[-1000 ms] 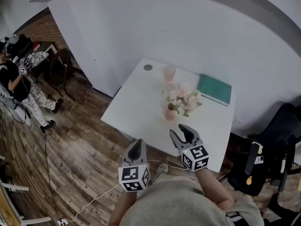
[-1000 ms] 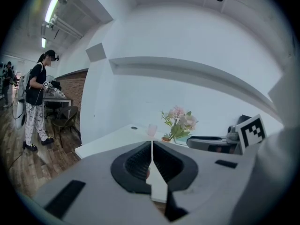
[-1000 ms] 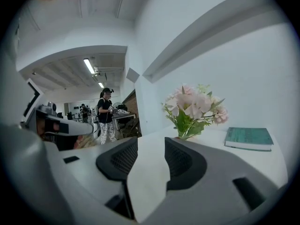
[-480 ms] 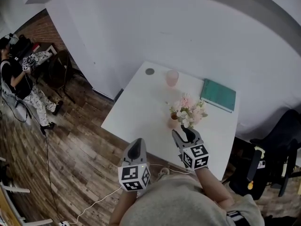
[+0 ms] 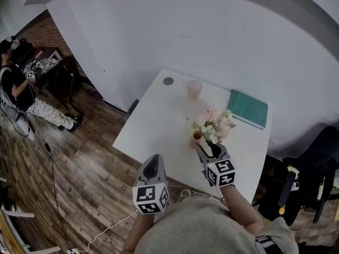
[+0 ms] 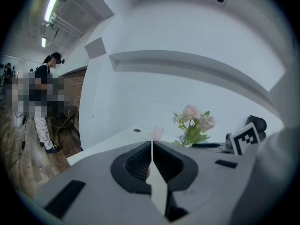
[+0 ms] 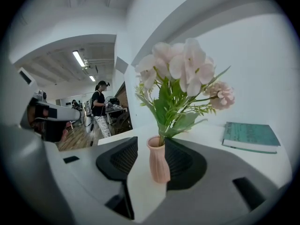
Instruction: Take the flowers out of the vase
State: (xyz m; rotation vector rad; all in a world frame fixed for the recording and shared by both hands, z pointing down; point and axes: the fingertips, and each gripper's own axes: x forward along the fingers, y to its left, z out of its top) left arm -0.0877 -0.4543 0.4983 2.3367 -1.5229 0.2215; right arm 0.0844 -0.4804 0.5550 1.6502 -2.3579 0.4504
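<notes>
**Approach to the vase.** The vase (image 7: 159, 159) is standing upright near the middle of the white worktop (image 5: 153, 126), and the flowers (image 7: 180, 74) are sitting in its neck, not yet lifted.

The right hand-held gripper (image 5: 210, 149) is pointing at the vase from the near side. Its jaws are standing wide, and the vase's body is lying between them in the right gripper view. Whether either pad is touching the vase cannot be told.

The left hand-held gripper (image 6: 151, 146) is hanging off the near left edge of the worktop, over the wooden floor (image 5: 79, 157). It is well apart from the vase, its jaws are drawn to a thin slit, and it is gripping nothing.

**Likely hazards:**
- **Wrong target.** The jaws are lining up with the vase body rather than the stems. Closing at this height would probably seize the vase, not the flowers.
- **Vase carried up.** The vase is looking slim and light, and nothing is bracing it. Stems wedged in the narrow neck could drag it up with them, and it could then drop.
- **Tipping.** A sideways or slanted pull would probably be levering the vase over, towards the book (image 5: 249, 108) at the far right or the cup (image 5: 194, 88) beyond.
- **Crushed blooms.** A grip taken too high would be pinching petals and leaves rather than stems.
</notes>
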